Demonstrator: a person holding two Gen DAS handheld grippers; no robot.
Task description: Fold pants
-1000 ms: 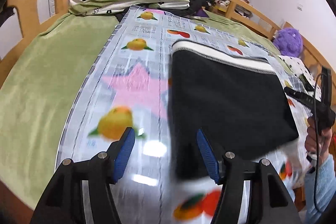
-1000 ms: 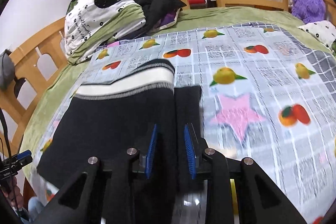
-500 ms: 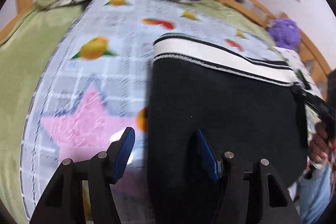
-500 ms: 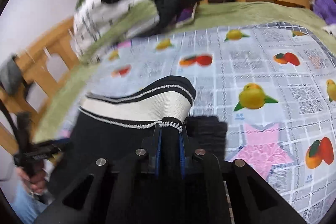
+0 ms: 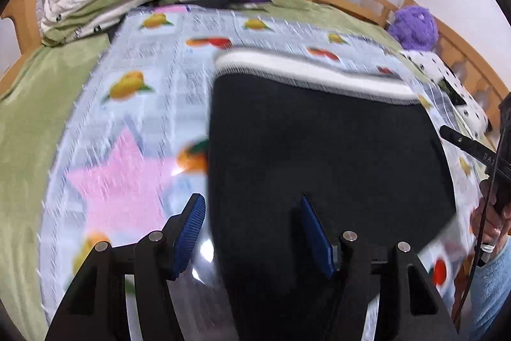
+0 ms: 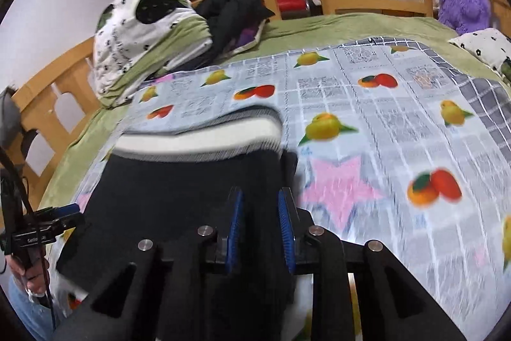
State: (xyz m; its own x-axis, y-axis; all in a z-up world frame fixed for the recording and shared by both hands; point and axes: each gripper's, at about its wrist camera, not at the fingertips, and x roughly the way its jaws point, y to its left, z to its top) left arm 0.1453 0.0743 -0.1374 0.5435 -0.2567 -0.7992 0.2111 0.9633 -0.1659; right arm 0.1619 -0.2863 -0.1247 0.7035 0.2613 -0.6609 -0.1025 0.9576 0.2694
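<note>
Pants (image 5: 319, 155) lie as a folded black rectangle, waistband at 12 o'clock; left gripper (image 5: 252, 229) wide, empty; right gripper (image 6: 260, 229) narrow, contents unclear; final fold probably remains.

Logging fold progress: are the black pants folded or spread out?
Folded: the black pants form a compact rectangle, white waistband at the far edge, no legs trailing.

Left gripper (image 5: 252, 229) and right gripper (image 6: 260, 229): black frames, silver screws, blue ribbed pads (image 5: 191, 230); black cable (image 5: 485, 213), light-blue sleeve (image 5: 491, 286).
</note>
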